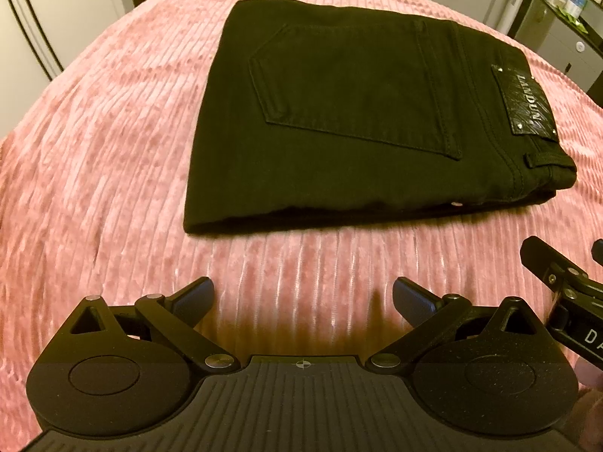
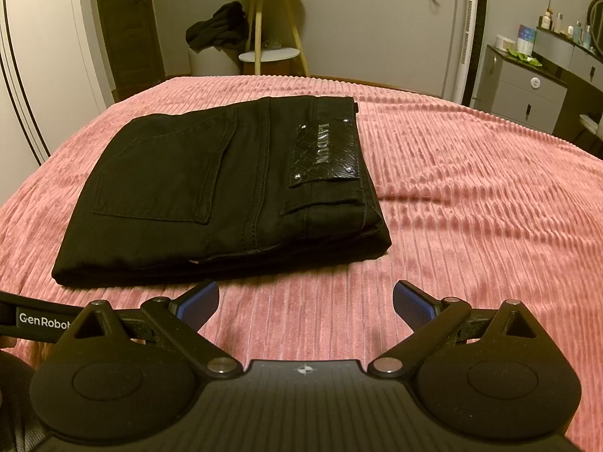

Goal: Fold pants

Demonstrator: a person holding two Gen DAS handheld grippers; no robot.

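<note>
Black pants (image 1: 358, 113) lie folded into a compact rectangle on the pink ribbed bedspread (image 1: 94, 188), back pocket and a "LANDUN" leather patch (image 1: 525, 105) facing up. They show in the right wrist view (image 2: 211, 196) too, with the patch (image 2: 324, 154) at their right. My left gripper (image 1: 301, 301) is open and empty, a short way in front of the pants' near edge. My right gripper (image 2: 305, 305) is open and empty, in front of the pants' near right corner. Part of the right gripper (image 1: 565, 293) shows at the left view's right edge.
The bedspread (image 2: 471, 207) stretches to the right of the pants. Beyond the bed stand a small round side table (image 2: 269, 26) with dark clothing (image 2: 218, 28) heaped beside it, a grey drawer cabinet (image 2: 527, 90) at right, and a dark door (image 2: 128, 22).
</note>
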